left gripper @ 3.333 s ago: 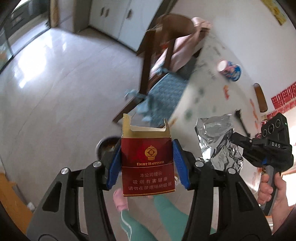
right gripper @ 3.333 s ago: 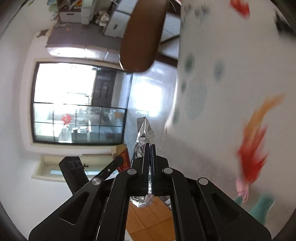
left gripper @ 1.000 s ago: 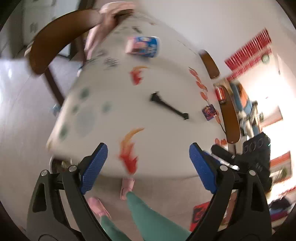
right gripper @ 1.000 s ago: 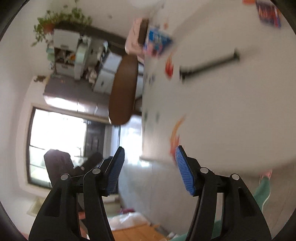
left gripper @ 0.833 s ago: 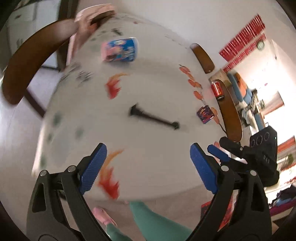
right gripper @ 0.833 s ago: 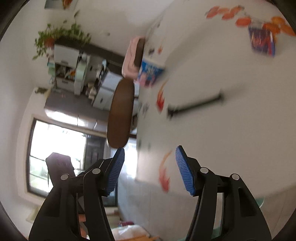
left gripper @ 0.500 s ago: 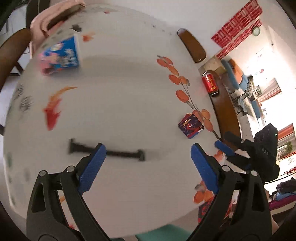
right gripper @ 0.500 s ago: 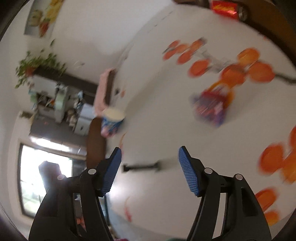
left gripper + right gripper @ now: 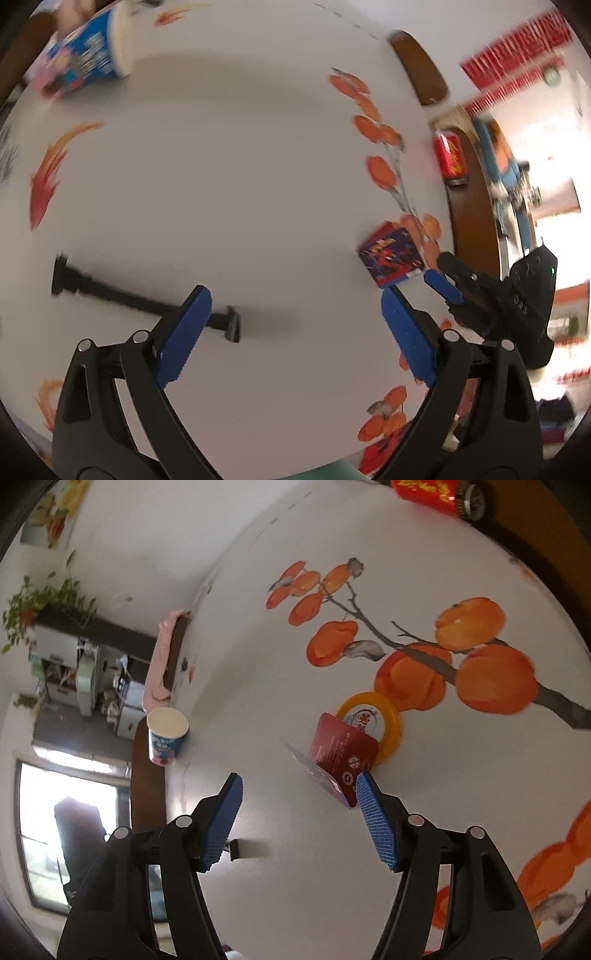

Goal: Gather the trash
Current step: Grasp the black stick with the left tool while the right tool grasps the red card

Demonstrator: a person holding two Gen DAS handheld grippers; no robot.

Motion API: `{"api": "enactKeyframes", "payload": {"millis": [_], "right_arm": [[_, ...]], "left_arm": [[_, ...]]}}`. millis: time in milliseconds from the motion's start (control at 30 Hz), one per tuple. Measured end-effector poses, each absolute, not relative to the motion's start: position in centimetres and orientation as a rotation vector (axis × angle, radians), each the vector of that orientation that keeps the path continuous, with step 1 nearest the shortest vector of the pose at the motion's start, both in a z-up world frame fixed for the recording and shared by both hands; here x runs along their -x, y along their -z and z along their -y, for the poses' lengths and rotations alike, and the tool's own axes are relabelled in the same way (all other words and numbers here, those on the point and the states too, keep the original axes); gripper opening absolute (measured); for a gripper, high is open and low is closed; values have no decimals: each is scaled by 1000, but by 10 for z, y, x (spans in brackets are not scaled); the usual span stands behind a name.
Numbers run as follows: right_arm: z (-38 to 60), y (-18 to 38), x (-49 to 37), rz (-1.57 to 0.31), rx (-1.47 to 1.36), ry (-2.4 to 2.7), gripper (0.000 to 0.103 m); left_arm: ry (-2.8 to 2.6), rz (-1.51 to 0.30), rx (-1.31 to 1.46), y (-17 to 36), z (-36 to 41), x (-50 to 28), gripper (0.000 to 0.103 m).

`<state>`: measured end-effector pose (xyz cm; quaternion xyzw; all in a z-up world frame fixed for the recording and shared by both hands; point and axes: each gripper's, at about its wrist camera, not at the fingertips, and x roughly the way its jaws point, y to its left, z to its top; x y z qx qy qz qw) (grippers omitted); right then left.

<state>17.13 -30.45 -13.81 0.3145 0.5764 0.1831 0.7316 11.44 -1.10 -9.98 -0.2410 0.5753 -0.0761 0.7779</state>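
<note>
My left gripper (image 9: 293,336) hangs open and empty over the white printed table (image 9: 240,166). A black rod-shaped tool (image 9: 110,293) lies just beyond its left pad. A small blue and red card packet (image 9: 391,256) lies near the right edge, with my right gripper (image 9: 445,275) close beside it. In the right wrist view my right gripper (image 9: 299,823) is open with nothing between its pads. The red packet (image 9: 343,757) sits just past its right pad, leaning on a yellow ring lid (image 9: 388,716). A blue paper cup (image 9: 166,738) rests at the far edge, seen tipped over (image 9: 85,62).
A red drink can (image 9: 450,155) lies near the table's right edge, also at the top (image 9: 432,491). Brown chair backs (image 9: 421,70) ring the table (image 9: 295,886), another at the left (image 9: 147,786). A pink cloth (image 9: 159,672) hangs on a far chair.
The cigarette box and the foil held earlier are gone from the jaws. Both grippers have swung from beside the table edge to over the tabletop and come lower toward it.
</note>
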Motion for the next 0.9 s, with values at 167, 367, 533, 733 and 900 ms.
{"api": "enactKeyframes", "payload": {"millis": [167,367,533,733,900], "right_arm": [[300,156,-199,-1351,-624,-522,65],[280,170,-235,-1466,-471,-762,65],[260,179,-254,-1529,-399,-901,59],[243,185,-266,-1585,-372,-997,37],[232,189,-268,-1626,-335,-1082,12]], "left_arm": [[-30,-1210,610,105,-10,-101,91],[-366,-1171,781,126,-23,-76,91],[-527,-1168,827,137,-20,-75,91],[-605,-1231,777,153,-10,-96,80],[-646,-1268,675,158,1,-110,62]]}}
